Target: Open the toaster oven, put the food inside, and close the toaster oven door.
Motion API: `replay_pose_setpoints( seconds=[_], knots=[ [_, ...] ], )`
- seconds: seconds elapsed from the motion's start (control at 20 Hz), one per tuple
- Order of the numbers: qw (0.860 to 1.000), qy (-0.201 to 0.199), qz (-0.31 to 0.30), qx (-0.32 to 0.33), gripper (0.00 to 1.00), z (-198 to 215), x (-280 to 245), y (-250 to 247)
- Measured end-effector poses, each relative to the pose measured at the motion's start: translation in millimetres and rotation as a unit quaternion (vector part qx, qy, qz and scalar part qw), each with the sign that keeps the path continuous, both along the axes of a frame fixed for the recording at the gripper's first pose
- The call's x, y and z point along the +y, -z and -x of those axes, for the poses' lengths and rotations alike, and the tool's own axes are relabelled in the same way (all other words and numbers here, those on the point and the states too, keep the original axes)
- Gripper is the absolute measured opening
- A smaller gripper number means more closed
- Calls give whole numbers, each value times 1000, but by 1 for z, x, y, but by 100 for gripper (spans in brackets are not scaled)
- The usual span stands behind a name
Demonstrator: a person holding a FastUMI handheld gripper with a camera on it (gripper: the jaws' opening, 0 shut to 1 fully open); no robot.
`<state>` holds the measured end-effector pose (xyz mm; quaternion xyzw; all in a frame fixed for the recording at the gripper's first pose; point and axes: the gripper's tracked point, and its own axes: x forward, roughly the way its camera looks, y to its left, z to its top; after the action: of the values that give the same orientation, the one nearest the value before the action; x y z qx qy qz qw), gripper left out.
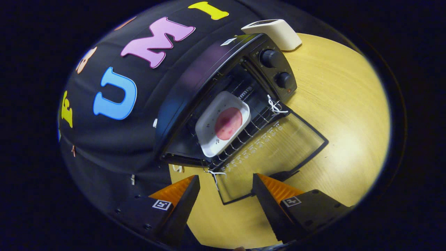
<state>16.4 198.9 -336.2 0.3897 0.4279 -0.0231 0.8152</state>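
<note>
In the gripper view, I saw the gripper (225, 183) with its fingers spread apart and nothing between them but bare table top and the near edge of the oven door. Neither finger touched anything that I could make out.

Just ahead of the fingers stood the toaster oven (195, 87), a dark box set on the round wooden table (341, 104), its back toward the black cloth wall (115, 146). Its glass door (275, 153) was folded fully down and lay flat over the table, the door's handle (284, 173) sitting close to the tip of my right finger. The wood grain showed through the glass.

Inside the open cavity, the wire rack (252, 125) was drawn partly forward over the hinge line. On it rested a white square plate (209, 130), tilted a little in my view, and on the plate lay the food (228, 123), a round pinkish-red slice, flat against the dish. The plate sat well within the oven mouth, beyond the door.

White string (276, 105) was tied at both front corners of the rack. Two round knobs (270, 58) sat on the oven's control panel. Past the oven, a cream-coloured device (275, 32) rested at the far rim of the table, just beside the oven's top corner.
</note>
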Motion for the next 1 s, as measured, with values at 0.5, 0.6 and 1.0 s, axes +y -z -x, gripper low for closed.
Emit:
replay_pose_setpoints(
  seconds=[0.5,0.6,1.0],
  knots=[
    [947,-219,235,-12,99,54,-8,28],
    [941,-234,246,10,99,63,-7,44],
    [921,-249,292,63,99,66,-12,95]
  ],
)
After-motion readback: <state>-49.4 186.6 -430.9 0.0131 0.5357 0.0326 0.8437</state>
